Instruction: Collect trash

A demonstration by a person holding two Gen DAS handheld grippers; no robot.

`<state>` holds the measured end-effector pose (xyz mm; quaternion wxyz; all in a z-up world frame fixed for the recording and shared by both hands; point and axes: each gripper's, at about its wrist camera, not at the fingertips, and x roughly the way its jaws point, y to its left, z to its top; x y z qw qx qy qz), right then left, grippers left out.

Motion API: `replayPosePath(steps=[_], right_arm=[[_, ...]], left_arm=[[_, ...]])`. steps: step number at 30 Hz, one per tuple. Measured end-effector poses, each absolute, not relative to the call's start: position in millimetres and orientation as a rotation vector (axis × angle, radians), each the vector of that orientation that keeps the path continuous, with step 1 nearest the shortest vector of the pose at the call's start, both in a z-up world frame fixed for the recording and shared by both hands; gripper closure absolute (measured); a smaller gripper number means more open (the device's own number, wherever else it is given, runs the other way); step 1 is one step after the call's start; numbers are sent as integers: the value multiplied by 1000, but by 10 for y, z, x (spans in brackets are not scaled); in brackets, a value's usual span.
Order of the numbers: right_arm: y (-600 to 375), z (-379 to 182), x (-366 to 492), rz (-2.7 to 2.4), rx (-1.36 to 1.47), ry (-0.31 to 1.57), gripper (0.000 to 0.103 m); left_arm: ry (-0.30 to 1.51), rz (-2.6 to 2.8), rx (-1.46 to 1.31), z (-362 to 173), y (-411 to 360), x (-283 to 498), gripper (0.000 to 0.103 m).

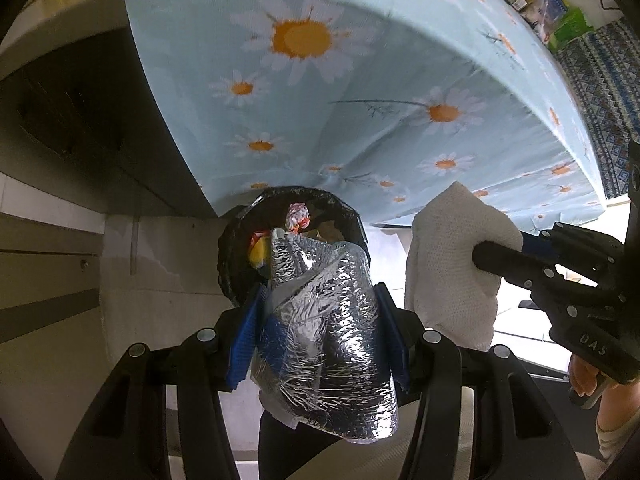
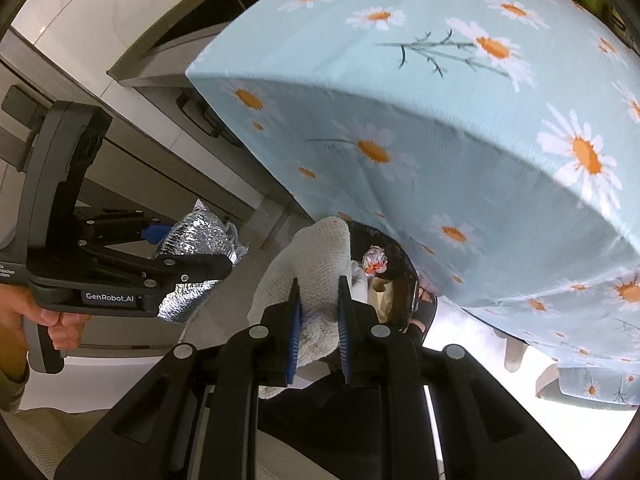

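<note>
Crumpled silver foil wrapper (image 1: 328,320) clamped in left claw (image 1: 320,312), over black-lined round trash bin (image 1: 228,256) beside daisy-print blue tabletop cloth (image 1: 360,100). Right claw (image 2: 318,312) pinches white paper towel (image 2: 316,264), near bin.

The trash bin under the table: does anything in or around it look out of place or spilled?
Nothing stands out. The trash bin already holds wrappers inside its black liner, with no litter seen on the floor beside it. The left gripper holds a crumpled foil wrapper, the right gripper a white paper towel.
</note>
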<state>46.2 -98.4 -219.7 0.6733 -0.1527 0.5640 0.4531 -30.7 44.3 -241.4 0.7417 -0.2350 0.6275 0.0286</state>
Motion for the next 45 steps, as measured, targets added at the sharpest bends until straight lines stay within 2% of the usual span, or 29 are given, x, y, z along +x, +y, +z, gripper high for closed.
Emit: replayPosePath(steps=[5, 9, 10, 12, 13, 16, 29, 40, 42, 43, 45], right_arm=[[-1003, -2222, 487, 1012, -331, 1279, 80], [-1030, -2220, 501, 1003, -314, 1281, 79], [-1038, -2225, 508, 1002, -308, 1282, 78], [-1062, -2251, 528, 996, -291, 1289, 76], [-1071, -2246, 533, 995, -280, 1294, 75], [-1093, -2220, 537, 996, -252, 1304, 68], [-1204, -2047, 513, 981, -225, 1282, 68], [-1384, -1690, 472, 921, -196, 1225, 67], [-1439, -1614, 499, 910, -188, 1210, 62], [-1471, -1580, 512, 903, -179, 1201, 54], [-1549, -1494, 556, 888, -159, 1189, 52]], left_arm=[[1375, 66, -528, -2422, 424, -276, 49], [1377, 71, -523, -2405, 425, -252, 48], [1378, 72, -525, -2406, 427, -250, 46], [1384, 84, -524, -2405, 442, -252, 34], [1382, 89, -528, -2396, 448, -251, 33], [1385, 91, -528, -2382, 449, -249, 31], [1373, 108, -524, -2285, 446, -284, 31], [1330, 112, -438, -1920, 365, -323, 31], [1316, 105, -428, -1811, 334, -313, 31], [1309, 104, -417, -1770, 316, -306, 31], [1295, 106, -395, -1687, 283, -283, 31]])
